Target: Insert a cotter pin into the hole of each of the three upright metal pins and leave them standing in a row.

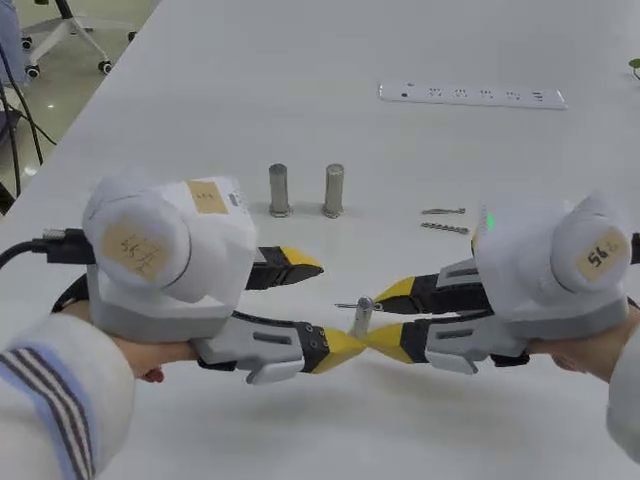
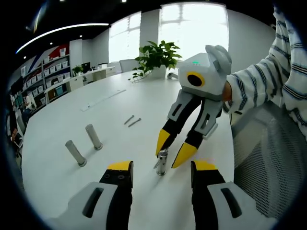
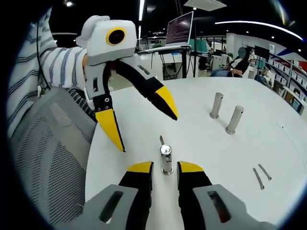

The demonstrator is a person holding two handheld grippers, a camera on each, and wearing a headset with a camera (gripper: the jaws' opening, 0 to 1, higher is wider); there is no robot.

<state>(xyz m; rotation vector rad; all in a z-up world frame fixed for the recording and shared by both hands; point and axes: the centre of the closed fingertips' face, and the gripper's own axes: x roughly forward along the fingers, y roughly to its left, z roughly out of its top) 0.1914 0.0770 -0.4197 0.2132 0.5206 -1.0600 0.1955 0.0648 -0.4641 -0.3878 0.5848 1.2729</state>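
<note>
Left claw (image 1: 343, 302) gapes wide and right claw (image 1: 374, 318) sits narrowly apart, both flanking the near metal pin (image 1: 362, 316) upright on the bench (image 1: 300, 100), cotter pin (image 1: 346, 305) apparently through its hole.

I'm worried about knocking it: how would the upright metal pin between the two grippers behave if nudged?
The metal pin stands tall and slim on a narrow base, so a nudge near its top would probably tip it. Fallen, its round body would likely roll on the smooth table. It looks solid metal: probably stiff, heavy for its size.
</note>
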